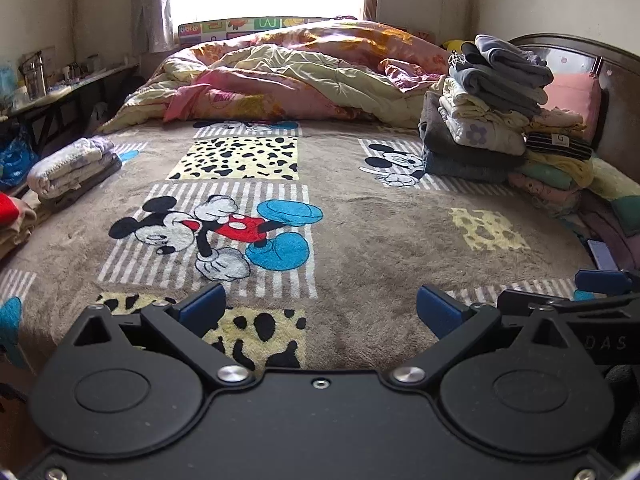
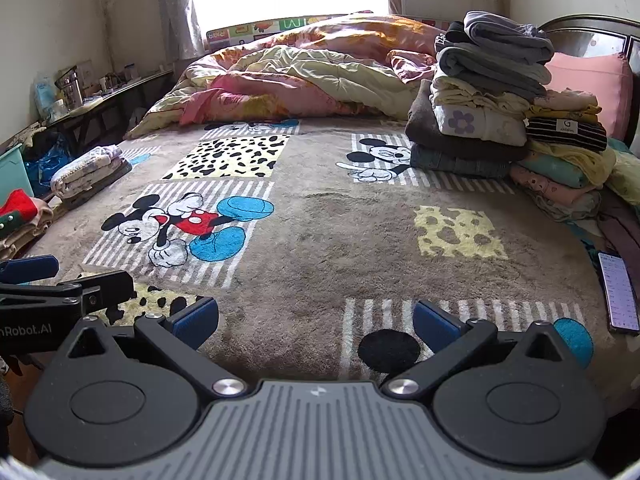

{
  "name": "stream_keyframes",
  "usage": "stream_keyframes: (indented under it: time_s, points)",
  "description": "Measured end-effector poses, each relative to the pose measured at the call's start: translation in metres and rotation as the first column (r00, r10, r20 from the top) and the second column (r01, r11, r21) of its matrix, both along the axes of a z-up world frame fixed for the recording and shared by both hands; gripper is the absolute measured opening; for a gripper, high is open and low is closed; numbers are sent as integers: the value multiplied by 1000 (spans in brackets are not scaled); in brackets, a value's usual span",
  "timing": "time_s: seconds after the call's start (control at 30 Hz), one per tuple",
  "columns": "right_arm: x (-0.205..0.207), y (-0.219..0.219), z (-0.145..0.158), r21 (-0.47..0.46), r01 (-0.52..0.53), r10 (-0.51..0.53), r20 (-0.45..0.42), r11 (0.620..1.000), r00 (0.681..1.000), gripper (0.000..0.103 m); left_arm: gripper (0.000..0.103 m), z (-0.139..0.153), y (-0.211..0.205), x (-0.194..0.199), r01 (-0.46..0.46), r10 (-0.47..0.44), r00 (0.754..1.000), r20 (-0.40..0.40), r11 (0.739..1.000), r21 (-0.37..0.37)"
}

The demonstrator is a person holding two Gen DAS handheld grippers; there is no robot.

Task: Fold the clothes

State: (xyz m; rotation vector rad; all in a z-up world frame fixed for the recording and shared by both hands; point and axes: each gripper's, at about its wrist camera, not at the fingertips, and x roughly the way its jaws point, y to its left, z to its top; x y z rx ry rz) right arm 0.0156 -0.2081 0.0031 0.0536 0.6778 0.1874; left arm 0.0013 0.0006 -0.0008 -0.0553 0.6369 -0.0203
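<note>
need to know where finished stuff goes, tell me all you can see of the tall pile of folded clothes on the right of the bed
The tall pile of folded clothes stands on the cartoon-print blanket near the dark headboard. From the bottom: a blue-grey denim-like piece, a dark brown knit, a white garment with a purple flower, cream pieces, then grey ones on top, leaning slightly. A lower stack with a black striped item presses against its right side. Neither gripper touches it.

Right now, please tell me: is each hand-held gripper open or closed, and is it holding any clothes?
Left hand-held gripper: open, holding nothing, above the blanket.
Right hand-held gripper: open, holding nothing.
</note>
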Motion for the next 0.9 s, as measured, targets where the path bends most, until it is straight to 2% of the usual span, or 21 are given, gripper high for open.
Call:
stream_keyframes:
  time_s: [0.2,0.3,0.9]
  points:
    - [1,-2,-3,1,-1,1,-1,1000,1000,103,103,-5,3,8,-2,2,1000,-19,1000,-4]
    - [2,-3,-4,2,-2,2,-2,1000,1000,103,103,-6,-3,3,-7,7,1000,-1,1000,25]
    - [3,-10,-6,24,8,-8,-4,1000,1000,103,103,-10,-8,6,-4,4,1000,-14,1000,16]
